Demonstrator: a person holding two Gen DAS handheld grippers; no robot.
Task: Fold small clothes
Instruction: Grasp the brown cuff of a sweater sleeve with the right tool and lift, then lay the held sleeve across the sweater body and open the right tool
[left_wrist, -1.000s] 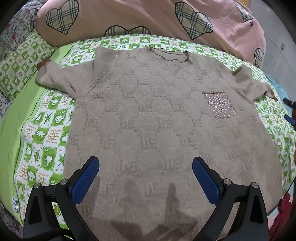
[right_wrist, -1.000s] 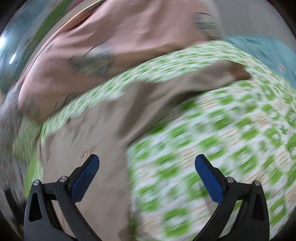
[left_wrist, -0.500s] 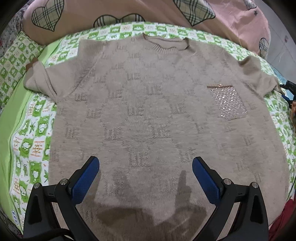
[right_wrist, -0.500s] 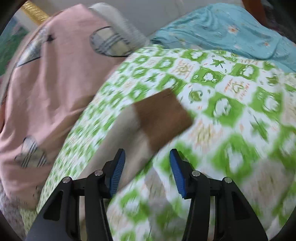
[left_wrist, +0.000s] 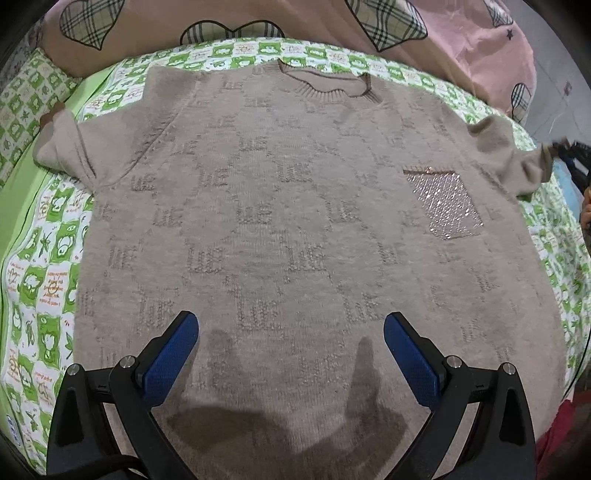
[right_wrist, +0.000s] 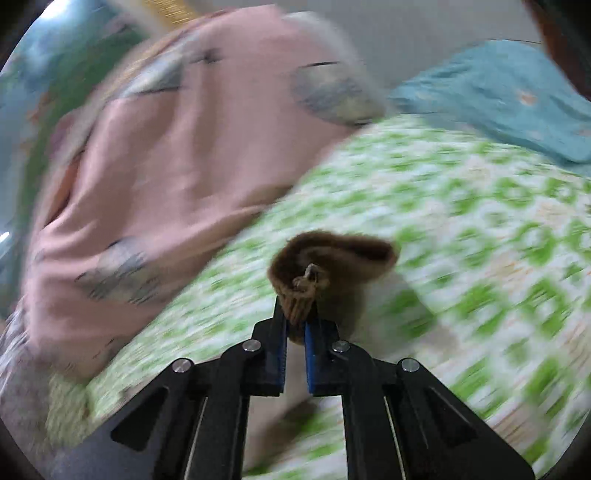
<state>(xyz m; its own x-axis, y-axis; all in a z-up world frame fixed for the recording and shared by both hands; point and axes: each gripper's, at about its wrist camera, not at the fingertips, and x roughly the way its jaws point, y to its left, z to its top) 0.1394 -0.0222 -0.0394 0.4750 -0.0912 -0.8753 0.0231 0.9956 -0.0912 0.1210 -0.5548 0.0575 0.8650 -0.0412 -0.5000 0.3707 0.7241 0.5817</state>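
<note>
A beige knitted sweater lies flat, front up, on a green-and-white patterned bed sheet. It has a sparkly chest pocket and a ribbed neckline at the far side. My left gripper is open and empty, hovering above the sweater's lower middle. My right gripper is shut on the brown cuff of the sweater's right sleeve and lifts it off the sheet. In the left wrist view the right gripper shows at the far right, holding that sleeve end.
A pink quilt with plaid hearts is bunched along the bed's far side. A green patterned pillow lies at the far left. A teal blanket lies beyond the sheet in the right wrist view, which is blurred.
My right gripper has closed on the right sleeve's cuff and raised it. The left gripper has stayed open over the sweater, shifting only slightly.
</note>
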